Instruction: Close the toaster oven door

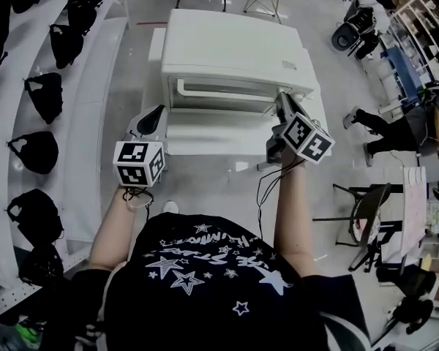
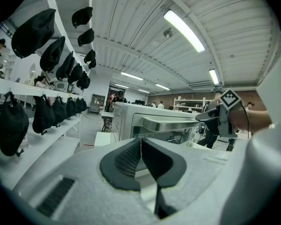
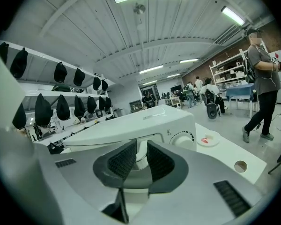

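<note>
Right hand-held gripper (image 1: 282, 99) clamps the toaster oven (image 1: 234, 46) door handle (image 1: 219, 91) at its 3 o'clock end; left hand-held gripper (image 1: 159, 113) closed, empty.

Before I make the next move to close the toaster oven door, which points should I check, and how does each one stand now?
1. Right gripper holds the door handle: ok. The white handle fills the gap between its pads.
2. Left gripper is out of the door's way: ok. It is shut, empty, and to the left of the toaster oven.
3. Door is fully shut: cannot tell from these views.
4. Oven sits flat on the table: ok.
5. Bystander is away from the table: ok. The bystander stands well off to the right.
</note>
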A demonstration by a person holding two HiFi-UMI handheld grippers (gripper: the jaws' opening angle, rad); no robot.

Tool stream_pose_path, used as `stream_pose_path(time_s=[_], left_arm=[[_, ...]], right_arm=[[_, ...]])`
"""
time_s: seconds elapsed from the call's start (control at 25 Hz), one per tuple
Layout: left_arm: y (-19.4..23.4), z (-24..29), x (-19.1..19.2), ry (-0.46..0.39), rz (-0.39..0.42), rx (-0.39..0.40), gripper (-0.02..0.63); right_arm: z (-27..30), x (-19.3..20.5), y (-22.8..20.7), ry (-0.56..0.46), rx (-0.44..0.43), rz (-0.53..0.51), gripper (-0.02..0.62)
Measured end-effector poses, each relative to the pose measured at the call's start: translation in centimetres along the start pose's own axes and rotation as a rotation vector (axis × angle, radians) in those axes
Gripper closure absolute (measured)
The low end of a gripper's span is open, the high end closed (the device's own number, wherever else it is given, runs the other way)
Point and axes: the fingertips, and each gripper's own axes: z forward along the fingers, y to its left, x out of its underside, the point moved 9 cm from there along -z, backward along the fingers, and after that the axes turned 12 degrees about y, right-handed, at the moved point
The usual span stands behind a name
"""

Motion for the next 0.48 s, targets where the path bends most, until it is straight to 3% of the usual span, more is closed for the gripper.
stream_pose_path(time_s=[0.24,0.48], left_arm=[[-0.1,-0.5,0.1,0.001,0.000,-0.018,0.583],[-1.4,-1.9,-0.1,-0.015,0.004,-0.049,0.583]], right_arm=[[0.1,0.3,-0.3,-0.030,-0.026,0.049,0.518],[-0.7,0.4,0.0,-0.041,-0.031,-0.003,0.500]])
